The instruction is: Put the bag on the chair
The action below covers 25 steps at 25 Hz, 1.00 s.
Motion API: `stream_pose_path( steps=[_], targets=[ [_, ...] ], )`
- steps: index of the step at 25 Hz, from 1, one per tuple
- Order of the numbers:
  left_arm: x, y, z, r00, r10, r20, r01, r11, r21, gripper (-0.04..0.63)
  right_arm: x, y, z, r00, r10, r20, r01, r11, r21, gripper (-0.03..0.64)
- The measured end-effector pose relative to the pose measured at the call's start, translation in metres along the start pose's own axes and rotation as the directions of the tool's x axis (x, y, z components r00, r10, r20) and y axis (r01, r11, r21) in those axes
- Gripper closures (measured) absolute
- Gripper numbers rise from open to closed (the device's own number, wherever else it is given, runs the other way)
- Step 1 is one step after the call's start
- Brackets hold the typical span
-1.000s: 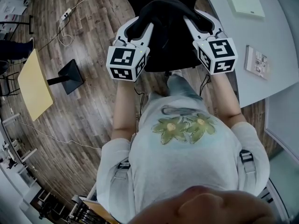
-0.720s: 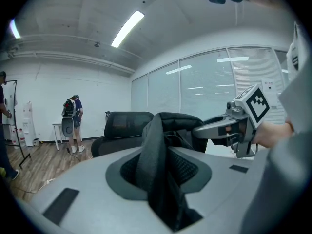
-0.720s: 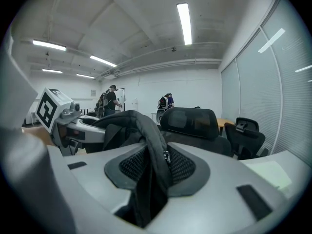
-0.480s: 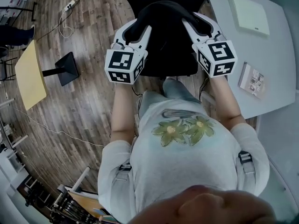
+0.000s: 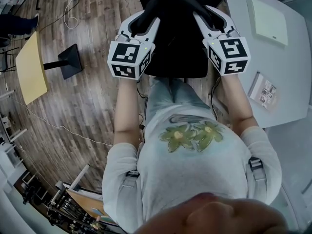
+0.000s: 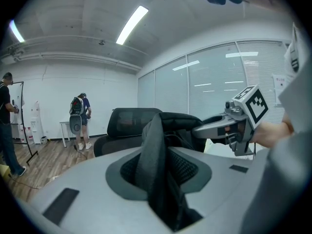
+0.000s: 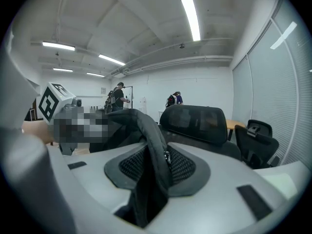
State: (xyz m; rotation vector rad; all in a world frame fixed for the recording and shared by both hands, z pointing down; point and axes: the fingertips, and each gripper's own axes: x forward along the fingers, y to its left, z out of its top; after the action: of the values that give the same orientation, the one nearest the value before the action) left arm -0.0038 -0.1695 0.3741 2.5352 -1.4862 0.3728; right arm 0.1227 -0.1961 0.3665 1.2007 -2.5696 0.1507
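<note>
Wood floor | bag now further over chair — left gripper, right gripper fingers pinching it

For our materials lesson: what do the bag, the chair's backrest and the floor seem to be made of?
Bag: black woven fabric, matte; it folds limply.
Chair backrest: probably dark mesh, semi-sheer look.
Floor: wood or wood-look planks, grain and seams show.

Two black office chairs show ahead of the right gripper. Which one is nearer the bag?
The black mesh-backed office chair straight behind the black fabric bag; the other black chair stands off to the right.
</note>
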Motion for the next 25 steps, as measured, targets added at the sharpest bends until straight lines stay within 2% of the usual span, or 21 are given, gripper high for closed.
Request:
stream_pose_path(
  steps=[13, 18, 25],
  targets=[
    [0.027, 0.032, 0.004, 0.997, -0.072, -0.028, 0.072, 0.997, 0.002, 0.462, 0.033, -0.010, 0.005, 0.998, -0.050, -0.037, 0.050, 0.999, 0.021, 0.488],
    [0.038, 0.043, -0.002, 0.994, -0.103, -0.042, 0.102, 0.995, -0.025, 0.462, 0.046, -0.013, 0.001, 0.996, -0.062, -0.059, 0.064, 0.997, 0.032, 0.488],
    [0.046, 0.054, -0.021, 0.992, -0.108, -0.063, 0.104, 0.992, -0.072, 0.462, 0.064, -0.013, -0.013, 0.992, -0.058, -0.108, 0.063, 0.997, 0.043, 0.486]
  ],
)
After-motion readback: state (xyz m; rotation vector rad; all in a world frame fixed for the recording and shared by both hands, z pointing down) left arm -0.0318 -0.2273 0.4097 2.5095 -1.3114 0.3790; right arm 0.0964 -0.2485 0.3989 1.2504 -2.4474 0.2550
